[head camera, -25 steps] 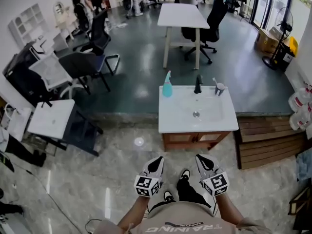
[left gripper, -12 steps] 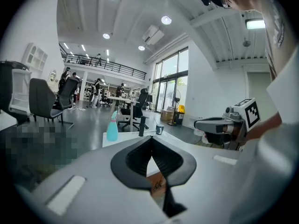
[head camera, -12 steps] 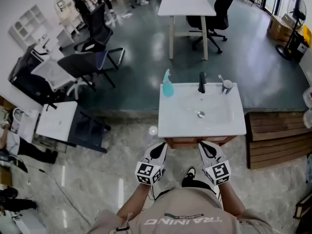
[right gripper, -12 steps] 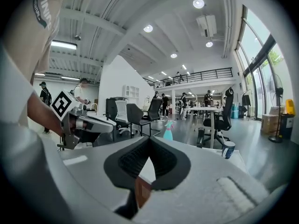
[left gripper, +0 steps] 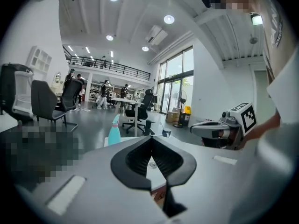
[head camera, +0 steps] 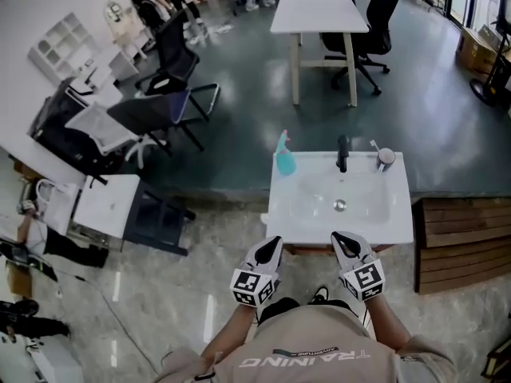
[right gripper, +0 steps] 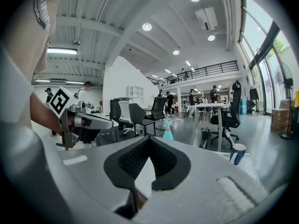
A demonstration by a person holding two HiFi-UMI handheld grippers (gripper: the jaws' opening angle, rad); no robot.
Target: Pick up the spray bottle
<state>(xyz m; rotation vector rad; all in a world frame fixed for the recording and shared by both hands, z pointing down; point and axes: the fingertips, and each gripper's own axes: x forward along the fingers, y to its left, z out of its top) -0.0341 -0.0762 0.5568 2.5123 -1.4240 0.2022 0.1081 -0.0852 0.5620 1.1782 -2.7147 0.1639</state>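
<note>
Found the teal spray bottle [head camera: 284, 158] upright on the far left corner of the white washbasin [head camera: 281, 214], untouched and with nothing leaning on it. Noted a black tap [head camera: 343, 153] at the middle of the back rim, to the bottle's right, and a cup [head camera: 386, 159] at the far right corner, well apart from the bottle. Saw the drain [head camera: 340, 205] in the bowl between them, nearer the front. Found the left gripper [head camera: 272, 245] at the near rim of the washbasin, pointing toward the bottle's side, jaws clenched together on nothing. Found the right gripper [head camera: 342, 241] beside it at the same rim, jaws likewise pressed together and empty. Made out a marker cube [head camera: 253, 286] on the rear of each gripper, close to the person's pale shirt. Placed the bottle across the whole depth of the washbasin from both grippers, visible past the closed tips in each gripper view. Beyond the washbasin, saw dark glossy floor [head camera: 239, 126], a white table [head camera: 319, 10] with a black office chair [head camera: 379, 18] behind it, and more chairs at the left. Noted a wooden platform [head camera: 463, 234] just beside the washbasin's right side.
</note>
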